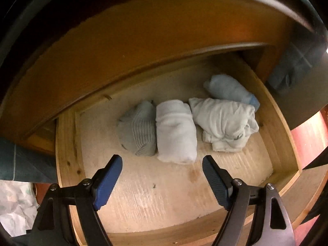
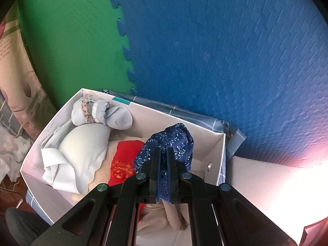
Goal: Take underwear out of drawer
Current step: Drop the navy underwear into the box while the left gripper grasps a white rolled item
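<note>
In the left wrist view an open wooden drawer point(image 1: 69, 155) holds rolled garments: a grey ribbed roll point(image 1: 138, 130), a white roll point(image 1: 176, 131), a crumpled pale bundle point(image 1: 223, 123) and a light blue roll point(image 1: 227, 90) behind it. My left gripper point(image 1: 162, 162) hovers open just in front of the white roll, its blue pads point(image 1: 107, 181) apart with nothing between them. In the right wrist view my right gripper point(image 2: 163, 153) is shut on a dark blue floral piece of underwear point(image 2: 172, 141), held over a white box point(image 2: 217, 160).
The white box contains a pale grey garment point(image 2: 82, 153), rolled grey socks point(image 2: 102, 112), a red item point(image 2: 125, 162) and beige cloth point(image 2: 170, 215). Green point(image 2: 71, 41) and blue foam mats point(image 2: 225, 51) cover the floor behind it. Crumpled white paper point(image 1: 14, 205) lies left of the drawer.
</note>
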`<state>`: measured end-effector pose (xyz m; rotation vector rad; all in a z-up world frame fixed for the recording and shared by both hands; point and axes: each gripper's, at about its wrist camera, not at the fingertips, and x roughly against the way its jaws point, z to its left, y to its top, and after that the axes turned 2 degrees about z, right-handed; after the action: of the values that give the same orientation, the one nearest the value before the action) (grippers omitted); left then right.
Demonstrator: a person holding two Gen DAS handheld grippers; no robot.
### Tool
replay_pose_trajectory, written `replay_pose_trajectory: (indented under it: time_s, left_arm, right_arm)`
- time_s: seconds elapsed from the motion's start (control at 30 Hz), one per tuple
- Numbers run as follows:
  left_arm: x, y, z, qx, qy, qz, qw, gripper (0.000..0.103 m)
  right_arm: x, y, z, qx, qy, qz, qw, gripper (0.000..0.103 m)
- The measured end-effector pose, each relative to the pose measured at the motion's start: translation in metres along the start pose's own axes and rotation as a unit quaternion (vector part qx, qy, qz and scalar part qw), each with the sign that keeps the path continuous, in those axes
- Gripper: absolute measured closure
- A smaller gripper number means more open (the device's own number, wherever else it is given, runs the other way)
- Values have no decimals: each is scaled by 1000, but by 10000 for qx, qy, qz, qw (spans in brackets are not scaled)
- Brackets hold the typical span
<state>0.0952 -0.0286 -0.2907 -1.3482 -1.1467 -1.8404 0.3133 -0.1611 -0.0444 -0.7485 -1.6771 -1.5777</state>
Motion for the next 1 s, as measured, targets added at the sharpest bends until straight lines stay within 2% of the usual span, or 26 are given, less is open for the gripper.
replay_pose_trajectory:
  time_s: [0.13, 0.23, 0.33, 0.47, 0.6, 0.67, 0.73, 0.77, 0.8, 0.83, 0.9, 1.0]
  left_arm:
    - [-2, 5, -3, -162, 86, 98, 9998, 20]
    - [-5, 8, -14, -843, 331, 134, 9958, 20]
    - [-6, 6, -19, -1395, 340, 118, 9896, 20]
    - [-12, 6, -19, -1744, 366, 80, 9840, 20]
    - [-17, 1, -42, -2970, 526, -186, 9532, 20]
    - [-23, -3, -46, -3177, 551, -229, 9463, 20]
    - [-40, -4, -50, -3368, 473, 112, 9403, 21]
    - [-44, -3, -52, -3492, 485, 160, 9356, 20]
    - [-43, -3, -52, -3624, 452, 39, 9309, 20]
    - [-43, -1, -52, -3665, 388, -48, 9296, 20]
    - [-51, 5, -52, -3649, 499, 26, 9297, 20]
    - [-64, 4, -57, -3921, 740, -68, 9169, 20]
  right_arm:
    - [-3, -2, -7, -24, 37, 10, 10000, 98]
    - [-6, -3, -9, -8, 82, 30, 10000, 98]
    - [-7, -2, -11, -21, 78, 8, 10000, 98]
    - [-10, 1, -9, -8, 89, 1, 10000, 98]
    - [-12, 3, -4, 73, 136, -9, 9999, 98]
    - [-13, 3, -3, 97, 160, -29, 9998, 98]
    - [-14, 3, -3, 97, 154, -22, 9998, 98]
    - [-15, 2, -3, 96, 183, -13, 9998, 98]
    - [-15, 2, -4, 99, 187, -11, 9998, 98]
    - [-16, 2, -5, 95, 188, -7, 9998, 98]
    - [-16, 1, -6, 73, 224, -12, 9997, 98]
    - [-16, -1, -8, 52, 267, -33, 9996, 98]
